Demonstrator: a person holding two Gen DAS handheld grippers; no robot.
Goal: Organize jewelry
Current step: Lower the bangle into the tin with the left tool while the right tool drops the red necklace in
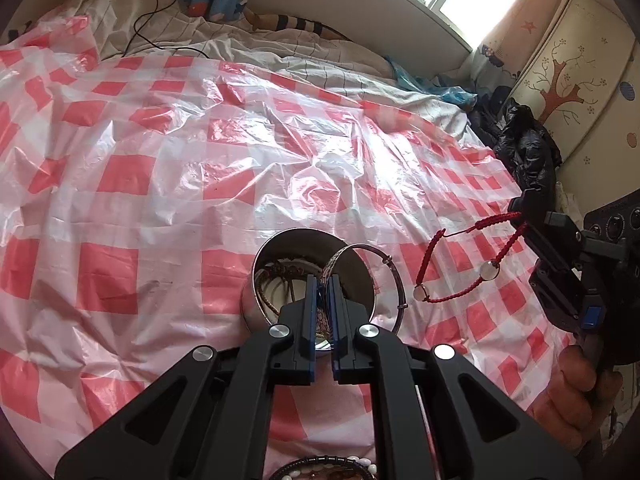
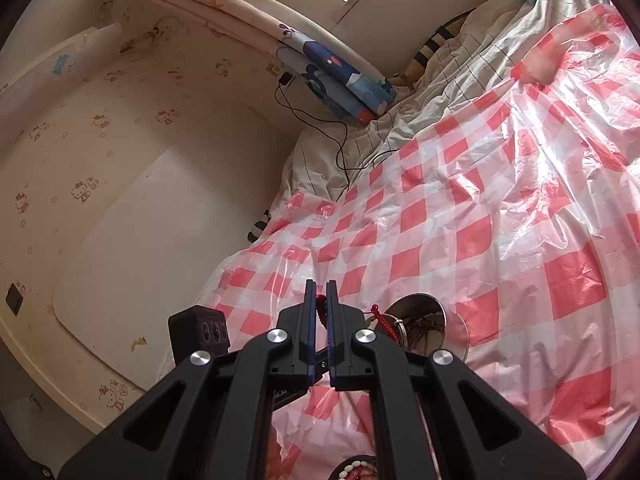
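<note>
Gripping: left fingers (image 1: 322, 280) clamped on patterned bangle (image 1: 334, 266), right fingers (image 2: 320, 292) on red cord bracelet (image 1: 466, 264); no legible writing.

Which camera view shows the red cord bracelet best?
The left wrist view: the red cord bracelet hangs in full from the right tongs, both beads visible. The right wrist view shows only a short piece of cord pinched between the pads.

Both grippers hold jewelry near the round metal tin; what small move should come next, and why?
Probably lower the left gripper, shut on the patterned bangle, into the round metal tin and let go. The bangle hangs right over the tin's mouth, while the right gripper, holding the red cord bracelet, is off to the side.
</note>
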